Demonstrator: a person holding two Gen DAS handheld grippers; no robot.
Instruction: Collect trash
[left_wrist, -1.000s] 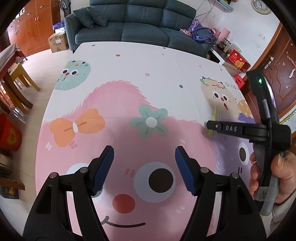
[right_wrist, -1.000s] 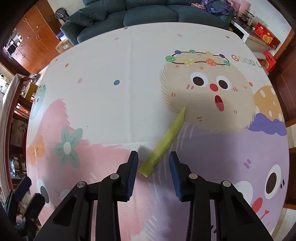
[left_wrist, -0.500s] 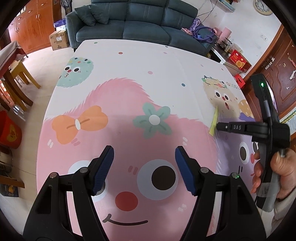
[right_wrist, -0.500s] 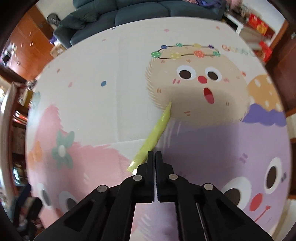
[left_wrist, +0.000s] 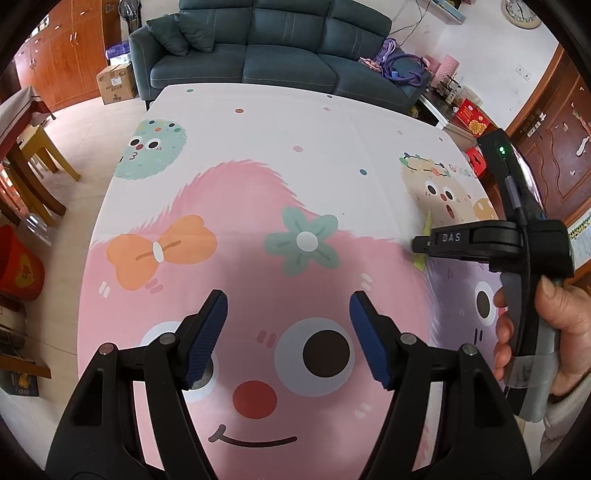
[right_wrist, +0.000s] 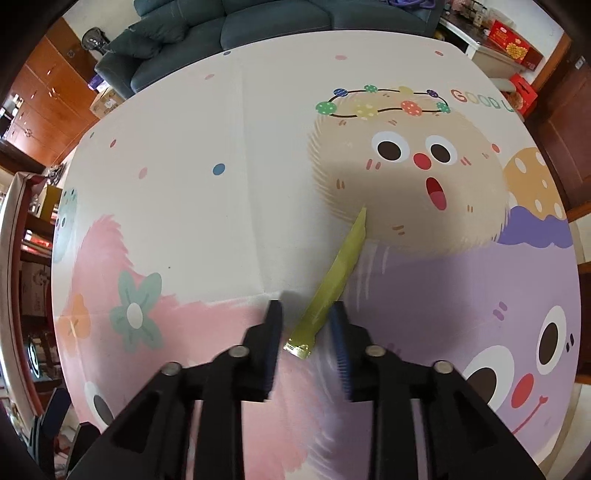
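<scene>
A long yellow-green wrapper (right_wrist: 334, 280) lies flat on the cartoon-printed tablecloth (right_wrist: 229, 155), pointing away from me. My right gripper (right_wrist: 306, 334) is open, its blue-padded jaws on either side of the wrapper's near end, low over the cloth. In the left wrist view the right gripper (left_wrist: 421, 245) reaches in from the right and hides most of the wrapper (left_wrist: 428, 221). My left gripper (left_wrist: 288, 332) is open and empty above the pink face print.
A teal sofa (left_wrist: 266, 51) stands past the table's far edge. Wooden cabinets (left_wrist: 62, 44) and a cardboard box (left_wrist: 116, 83) are at the far left, a red bucket (left_wrist: 18, 269) on the floor at left, red boxes (right_wrist: 509, 38) at the far right.
My right gripper was open, snapped shut half a second ago short of the wrapper, and is open again now around the wrapper's near end. The left gripper stayed open, barely moving.
</scene>
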